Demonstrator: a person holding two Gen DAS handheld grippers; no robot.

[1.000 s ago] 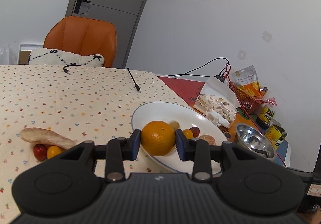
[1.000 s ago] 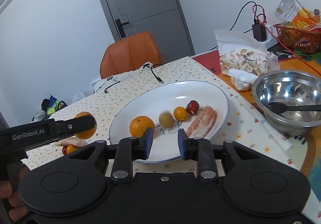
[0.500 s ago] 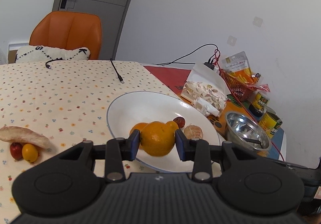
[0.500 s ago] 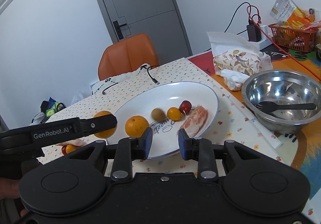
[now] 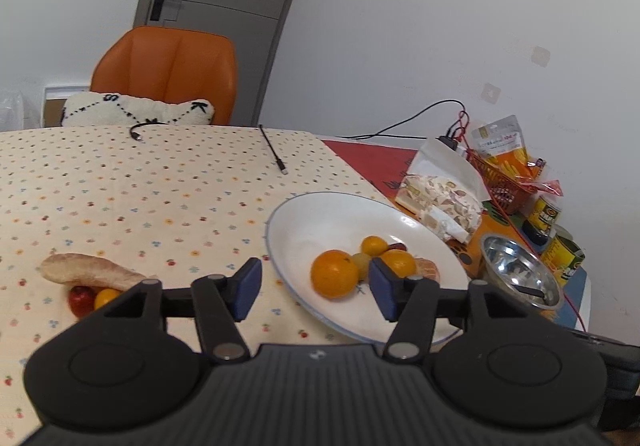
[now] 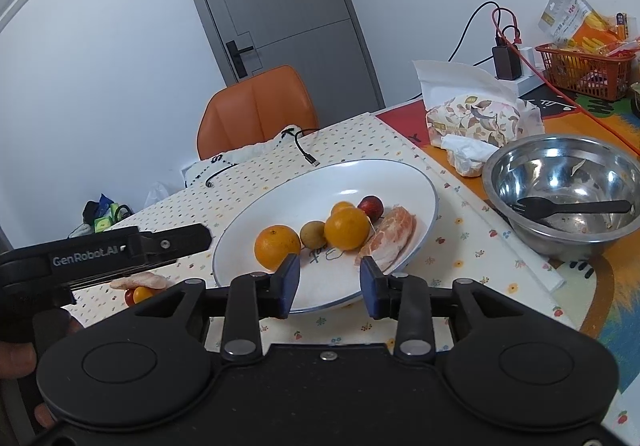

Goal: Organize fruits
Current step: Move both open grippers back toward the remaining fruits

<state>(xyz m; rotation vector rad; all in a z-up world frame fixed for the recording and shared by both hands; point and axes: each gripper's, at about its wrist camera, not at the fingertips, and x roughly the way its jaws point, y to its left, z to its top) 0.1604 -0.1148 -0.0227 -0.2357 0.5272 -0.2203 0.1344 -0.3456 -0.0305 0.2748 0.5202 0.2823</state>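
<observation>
A white plate (image 5: 320,218) (image 6: 276,206) holds two oranges (image 5: 334,273) (image 6: 346,227), a small green-brown fruit (image 6: 313,234), a small yellow fruit (image 5: 374,245), a red fruit (image 6: 370,204) and a peeled citrus piece (image 6: 390,236). My left gripper (image 5: 314,284) is open and empty, above the plate's near left edge. It shows from the side in the right wrist view (image 6: 120,250). My right gripper (image 6: 327,280) is open and empty over the plate's front rim. On the cloth to the left lie a pale peel piece (image 5: 86,270), a red fruit (image 5: 80,296) and a small yellow fruit (image 5: 105,296).
A steel bowl (image 6: 564,198) with a black fork stands right of the plate. A tissue pack (image 6: 472,122), a red basket (image 6: 584,70), cans (image 5: 546,214) and cables lie at the back right. An orange chair (image 5: 168,74) stands behind the table.
My left gripper carried an orange over the plate, opened and let it go among the other fruit. It has since pulled back to the left. My right gripper stayed open.
</observation>
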